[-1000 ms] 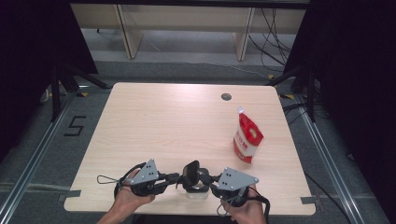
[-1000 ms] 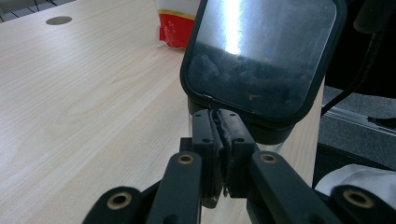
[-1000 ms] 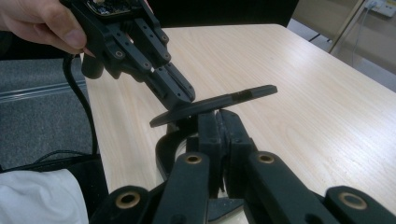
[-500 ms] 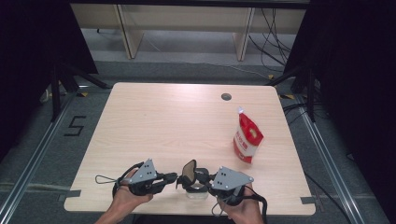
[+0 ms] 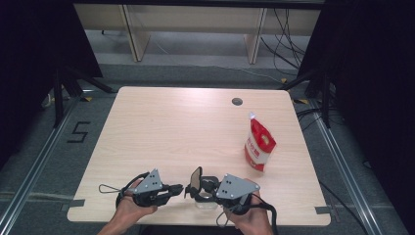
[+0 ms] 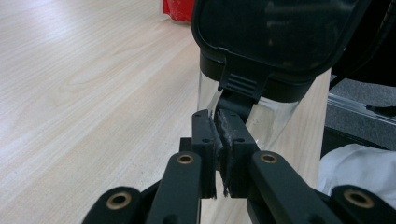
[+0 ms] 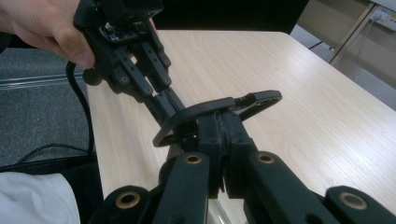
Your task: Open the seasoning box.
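Clenched, your left gripper [image 6: 218, 140] pinches the lid's [image 5: 195, 177] front tab, and your right gripper [image 7: 223, 135] clamps the jar's [image 5: 204, 198] rim at six o'clock on the table [image 5: 186, 127]. Since a second ago the lid has swung up, so the jar looks open.

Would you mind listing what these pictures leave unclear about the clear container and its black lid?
- Container, high view: the right gripper and the raised lid cover most of it; contents unreadable.
- Container base, left gripper view: hidden behind the left gripper, pinched shut on the lid's tab.
- Lid top, left gripper view: cut off by the upper edge.
- Red pouch, high view: print too small to read.
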`<control>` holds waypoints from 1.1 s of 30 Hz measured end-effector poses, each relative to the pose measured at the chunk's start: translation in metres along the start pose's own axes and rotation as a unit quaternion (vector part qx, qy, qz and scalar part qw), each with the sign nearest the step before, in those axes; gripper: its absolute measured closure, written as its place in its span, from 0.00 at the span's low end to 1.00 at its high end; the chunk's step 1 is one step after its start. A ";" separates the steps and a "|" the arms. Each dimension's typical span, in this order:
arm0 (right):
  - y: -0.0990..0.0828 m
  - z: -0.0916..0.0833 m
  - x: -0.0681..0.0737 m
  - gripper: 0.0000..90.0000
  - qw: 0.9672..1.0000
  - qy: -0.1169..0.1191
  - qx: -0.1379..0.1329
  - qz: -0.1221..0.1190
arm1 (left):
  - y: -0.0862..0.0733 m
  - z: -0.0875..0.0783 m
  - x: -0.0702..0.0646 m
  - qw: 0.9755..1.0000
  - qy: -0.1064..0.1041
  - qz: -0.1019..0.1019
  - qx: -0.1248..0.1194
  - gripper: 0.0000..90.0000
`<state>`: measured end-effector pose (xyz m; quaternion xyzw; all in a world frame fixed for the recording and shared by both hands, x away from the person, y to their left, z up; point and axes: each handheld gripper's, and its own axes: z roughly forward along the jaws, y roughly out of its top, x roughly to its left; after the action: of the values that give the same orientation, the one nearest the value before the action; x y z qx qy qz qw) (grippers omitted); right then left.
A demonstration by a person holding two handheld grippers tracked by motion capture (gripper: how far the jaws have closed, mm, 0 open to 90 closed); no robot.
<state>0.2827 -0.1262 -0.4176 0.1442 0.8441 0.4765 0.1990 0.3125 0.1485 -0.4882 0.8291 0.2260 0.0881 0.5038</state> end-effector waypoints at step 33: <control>0.020 0.016 0.006 0.99 1.000 0.004 0.001 -0.027 | -0.001 0.000 -0.001 1.000 -0.005 0.001 0.003 0.94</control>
<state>0.2857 -0.1018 -0.4090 0.1194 0.8489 0.4706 0.2087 0.3110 0.1488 -0.4891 0.8313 0.2224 0.0839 0.5024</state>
